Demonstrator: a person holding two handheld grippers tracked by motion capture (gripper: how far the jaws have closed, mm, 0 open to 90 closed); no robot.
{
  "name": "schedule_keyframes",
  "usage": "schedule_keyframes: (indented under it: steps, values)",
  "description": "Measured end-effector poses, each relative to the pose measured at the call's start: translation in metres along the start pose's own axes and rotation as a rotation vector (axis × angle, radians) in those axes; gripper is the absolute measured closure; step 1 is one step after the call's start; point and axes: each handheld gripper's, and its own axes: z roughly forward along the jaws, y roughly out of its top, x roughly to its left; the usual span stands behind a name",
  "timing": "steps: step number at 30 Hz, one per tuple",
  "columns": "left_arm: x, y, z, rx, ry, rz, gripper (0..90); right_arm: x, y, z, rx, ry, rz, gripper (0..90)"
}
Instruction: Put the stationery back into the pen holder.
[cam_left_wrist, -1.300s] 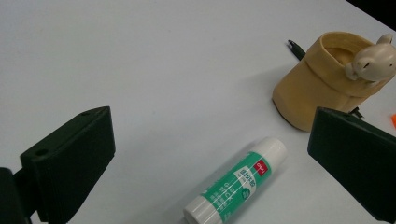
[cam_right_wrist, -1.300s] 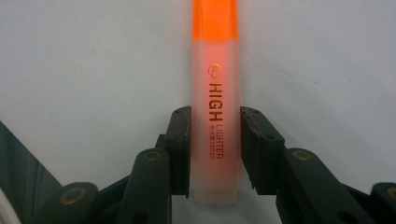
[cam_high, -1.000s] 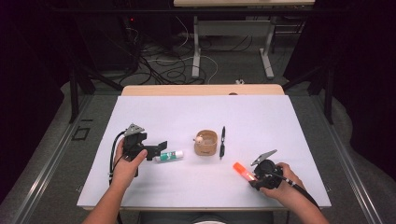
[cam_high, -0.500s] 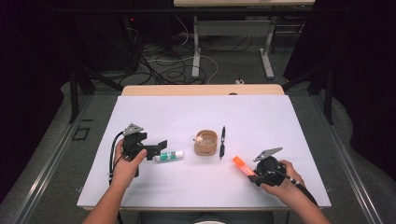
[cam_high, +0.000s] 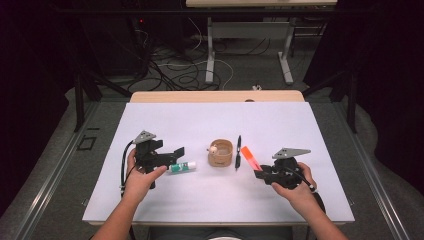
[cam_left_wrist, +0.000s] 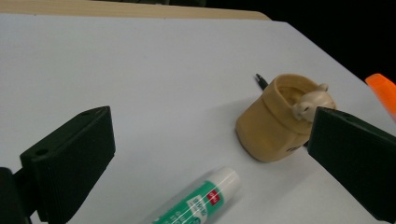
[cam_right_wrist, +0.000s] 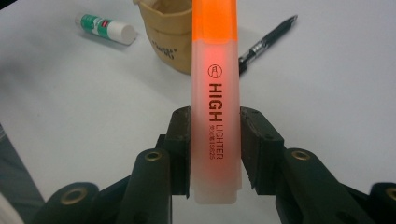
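The right gripper holds the orange highlighter, its two black jaws pressed against the barrel near the butt end, as the right gripper view shows. The capped end points up and away toward the tan cup, and the highlighter sits lifted off the white table top, just right of the black pen. The pen lies between the highlighter and the cup, close to both.

The left gripper rests left of the cup with its jaws wide apart and nothing between them; the glue stick lies on the table just below them.

Bare white surface stretches behind the cup to the far wooden edge, and the near edge in front of both hands lies open too.
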Motion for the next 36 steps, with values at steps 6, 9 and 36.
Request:
schedule_keyframes:
  steps: [6, 9, 36]
  values:
    - [-0.008, 0.004, -0.005, -0.024, -0.027, 0.014, 1.1, 0.006, 0.01, 0.001, -0.074, -0.034, -0.054, 66.7]
    - [-0.011, 0.008, -0.006, -0.041, -0.044, 0.0, 3.8, 0.005, 0.013, 0.004, -0.08, -0.055, -0.06, 66.7]
    - [-0.054, 0.057, 0.001, -0.036, -0.186, -0.065, 31.1, 0.036, 0.05, 0.023, -0.236, -0.101, -0.237, 66.7]
